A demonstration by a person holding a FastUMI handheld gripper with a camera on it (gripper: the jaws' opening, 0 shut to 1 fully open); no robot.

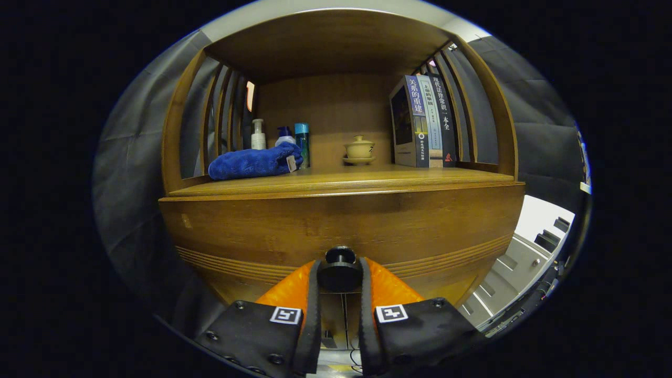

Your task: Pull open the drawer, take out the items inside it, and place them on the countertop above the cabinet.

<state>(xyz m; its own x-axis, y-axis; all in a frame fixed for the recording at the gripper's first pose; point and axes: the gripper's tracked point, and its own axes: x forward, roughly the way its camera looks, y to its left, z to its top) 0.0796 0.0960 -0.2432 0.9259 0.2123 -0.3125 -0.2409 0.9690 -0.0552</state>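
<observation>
Gripper (339, 273) jaws pinch the black drawer knob (339, 269) on the cabinet front. Blue towel (254, 161) lies at the countertop's (336, 181) left edge.

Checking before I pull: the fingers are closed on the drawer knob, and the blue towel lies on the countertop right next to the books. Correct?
Not quite. The gripper does have both fingers on the black drawer knob, but the blue towel lies on the countertop beside the bottles, at the far end from the books, with the lidded cup in between. The gripper view shows this.
</observation>
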